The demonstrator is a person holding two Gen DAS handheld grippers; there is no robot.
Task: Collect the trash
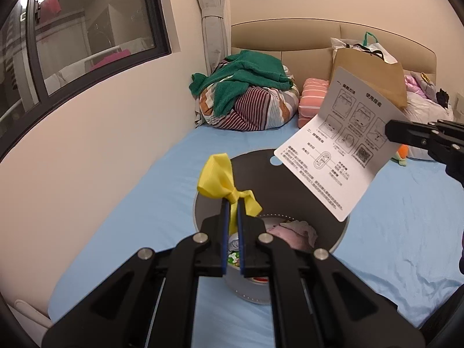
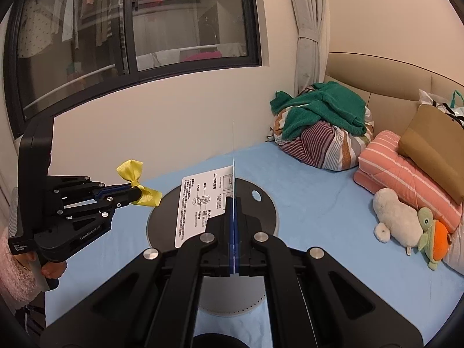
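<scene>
Blue-sheeted bed [image 1: 121, 203] — dark window [image 2: 130, 29]

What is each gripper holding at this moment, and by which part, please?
The left gripper pinches the yellow bow near its knot; the right gripper clamps the leaflet at one edge.

There are one yellow ribbon [image 1: 223, 184], one leaflet [image 1: 342, 148], one bin [image 1: 333, 232], two soft toys [image 2: 397, 217], one paper bag [image 2: 432, 142] and two grippers [image 1: 232, 203].

green towel [image 1: 246, 78] on striped bundle [image 1: 255, 107], pink blanket [image 2: 406, 171], plush toys [image 2: 397, 220].
</scene>
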